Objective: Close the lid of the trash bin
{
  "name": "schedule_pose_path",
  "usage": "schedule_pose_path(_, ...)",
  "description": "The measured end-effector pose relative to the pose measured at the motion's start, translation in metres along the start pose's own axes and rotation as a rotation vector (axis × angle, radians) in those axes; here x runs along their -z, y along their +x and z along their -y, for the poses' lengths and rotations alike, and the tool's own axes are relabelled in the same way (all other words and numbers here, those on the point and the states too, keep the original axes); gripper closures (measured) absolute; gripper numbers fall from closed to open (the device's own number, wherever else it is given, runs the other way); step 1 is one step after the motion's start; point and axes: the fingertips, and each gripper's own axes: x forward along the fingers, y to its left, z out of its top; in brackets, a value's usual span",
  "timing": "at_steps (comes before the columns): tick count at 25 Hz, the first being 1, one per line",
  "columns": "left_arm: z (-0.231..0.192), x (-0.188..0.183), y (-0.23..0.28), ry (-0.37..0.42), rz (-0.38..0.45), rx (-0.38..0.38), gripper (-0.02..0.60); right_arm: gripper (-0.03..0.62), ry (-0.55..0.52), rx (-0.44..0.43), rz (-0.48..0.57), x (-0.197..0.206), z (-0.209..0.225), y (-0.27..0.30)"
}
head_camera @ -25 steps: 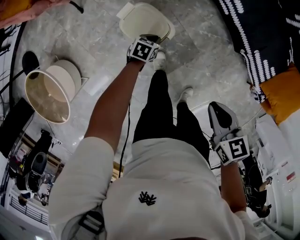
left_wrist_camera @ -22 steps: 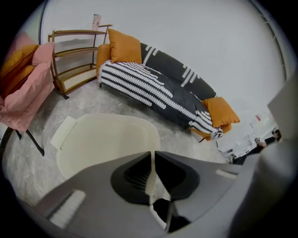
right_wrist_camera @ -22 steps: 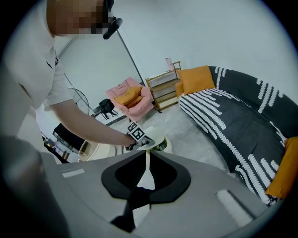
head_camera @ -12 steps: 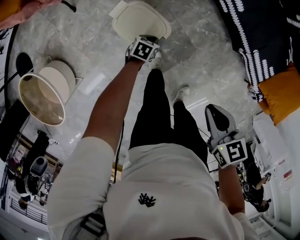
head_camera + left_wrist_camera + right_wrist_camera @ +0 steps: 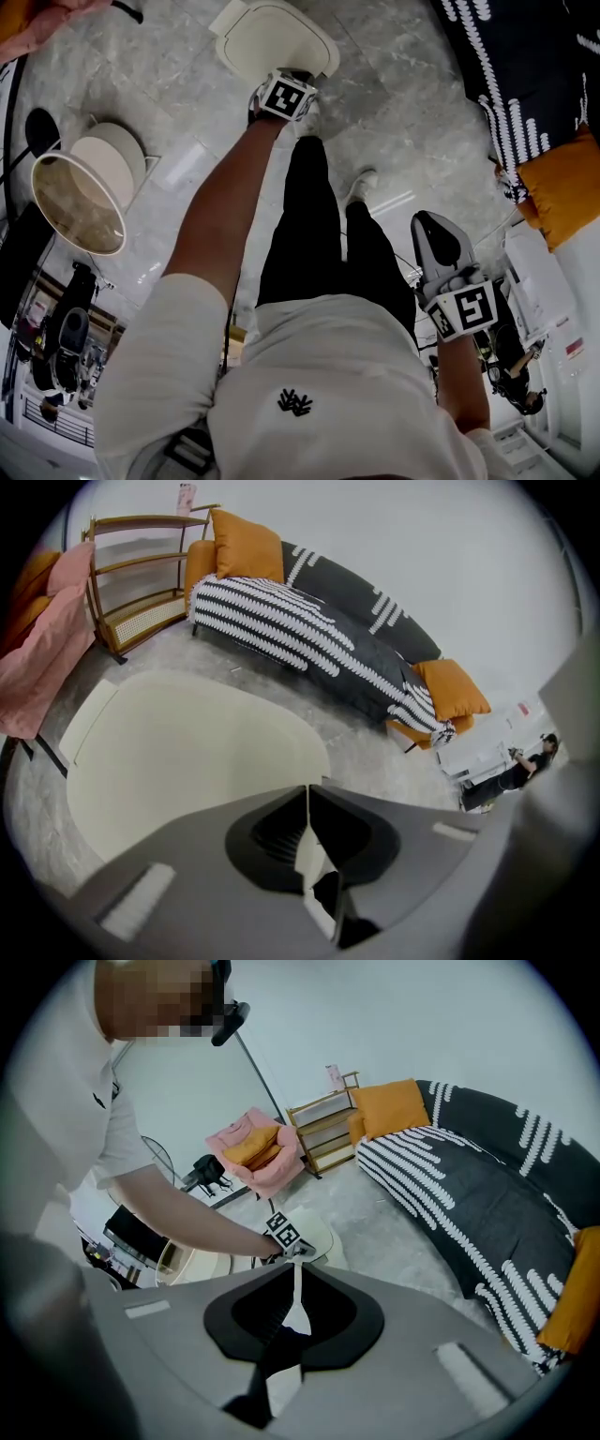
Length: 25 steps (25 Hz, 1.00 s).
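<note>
The cream trash bin lid [image 5: 272,37] lies flat over its bin at the top of the head view, its hinge tab at the upper left. My left gripper [image 5: 298,77] is at the lid's near rim on an outstretched arm, its marker cube facing up. In the left gripper view the lid [image 5: 187,752] fills the space just beyond my left gripper [image 5: 307,789], whose jaws are pressed together with nothing between them. Whether they touch the lid is unclear. My right gripper [image 5: 433,220] hangs by the person's right side, away from the bin, and my right gripper [image 5: 297,1265] shows jaws shut and empty.
A second, round bin [image 5: 39,199] stands open at the left with its white lid [image 5: 108,155] beside it. A black-and-white striped sofa [image 5: 309,630] with orange cushions runs along the right. A wooden shelf [image 5: 141,583] and pink fabric [image 5: 42,649] are behind the bin. The floor is grey marble.
The view has shifted slightly, so both bins sit a little further up and left. The left gripper stays at the lid's near rim. The right gripper has barely moved.
</note>
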Motion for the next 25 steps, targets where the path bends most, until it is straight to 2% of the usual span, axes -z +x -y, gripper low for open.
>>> schedule_pose_path(8, 0.003, -0.009, 0.015, 0.04, -0.004, 0.007, 0.525, 0.571, 0.01, 0.005, -0.006, 0.005, 0.006, 0.004)
schedule_pose_path(13, 0.0, -0.004, 0.019, 0.039, -0.002, 0.001, 0.525, 0.571, 0.015, 0.007, -0.003, 0.008, 0.009, 0.005)
schedule_pose_path(25, 0.006, -0.008, -0.005, 0.04, 0.012, -0.036, 0.525, 0.571, -0.014, -0.011, 0.055, 0.012, 0.007, -0.013)
